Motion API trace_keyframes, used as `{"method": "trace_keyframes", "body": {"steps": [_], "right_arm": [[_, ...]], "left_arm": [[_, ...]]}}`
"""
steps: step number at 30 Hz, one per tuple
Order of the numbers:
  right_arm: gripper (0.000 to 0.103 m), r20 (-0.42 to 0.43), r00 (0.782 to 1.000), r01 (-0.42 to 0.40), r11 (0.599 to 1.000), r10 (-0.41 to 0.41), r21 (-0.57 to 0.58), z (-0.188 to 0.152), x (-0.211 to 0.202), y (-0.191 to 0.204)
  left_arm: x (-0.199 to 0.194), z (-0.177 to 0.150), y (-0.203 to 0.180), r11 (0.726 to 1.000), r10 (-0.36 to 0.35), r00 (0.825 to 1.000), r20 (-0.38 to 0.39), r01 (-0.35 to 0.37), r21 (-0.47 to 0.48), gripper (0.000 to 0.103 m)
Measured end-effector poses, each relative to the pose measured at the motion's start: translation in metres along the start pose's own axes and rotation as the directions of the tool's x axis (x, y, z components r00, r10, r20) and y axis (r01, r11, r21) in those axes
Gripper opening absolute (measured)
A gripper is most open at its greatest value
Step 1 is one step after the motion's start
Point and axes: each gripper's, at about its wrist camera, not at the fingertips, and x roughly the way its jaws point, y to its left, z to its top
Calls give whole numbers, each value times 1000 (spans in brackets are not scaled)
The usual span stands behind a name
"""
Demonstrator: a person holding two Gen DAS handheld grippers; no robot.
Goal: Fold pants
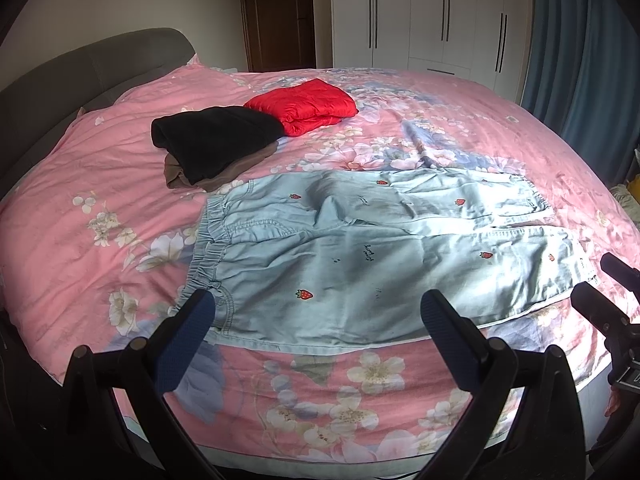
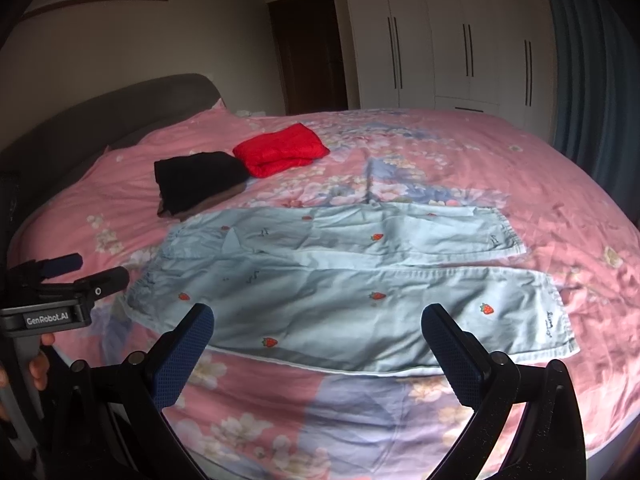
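Light-blue denim pants with strawberry print [image 1: 360,256] [image 2: 344,288]: one pair, two legs spread flat
Folded red quilted garment [image 1: 306,104] [image 2: 282,152]: one
Folded black garment [image 1: 214,136] [image 2: 196,178]: one
Brown-grey garment under the black one [image 1: 224,172]: one
Black two-finger grippers with blue pads: two, left gripper [image 1: 318,312] and right gripper [image 2: 318,324]
Pink floral bedspread [image 1: 100,184] [image 2: 560,184]: one
Strawberries countable on the pants: six in each view

"GenRobot.AI": white lettering on the black body of the left gripper [image 2: 86,276], near left. Small dark script embroidered on the pants [image 2: 352,280]: too small to read.
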Motion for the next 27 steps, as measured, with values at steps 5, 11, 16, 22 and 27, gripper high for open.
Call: {"method": "trace_keyframes", "body": {"steps": [5, 11, 16, 22, 27], "right_arm": [[103, -1, 1000, -1, 1000, 1, -3, 0, 3, 1], [103, -1, 1000, 0, 1000, 0, -5, 0, 3, 2], [103, -2, 1000, 2, 1000, -2, -5, 0, 3, 2], [103, -2, 1000, 0, 1000, 0, -9, -1, 5, 3], [103, -3, 1000, -1, 1000, 1, -9, -1, 5, 2]], "left_arm": [[0, 0, 0, 1000, -1, 1000, 0, 1, 0, 103], [0, 1, 0, 1000, 1, 1000, 0, -1, 2, 103], [1, 1, 0, 1000, 2, 1000, 0, -2, 3, 103], [2, 2, 0, 1000, 3, 1000, -1, -3, 5, 103], [2, 2, 0, 1000, 3, 1000, -2, -3, 5, 103]]}}
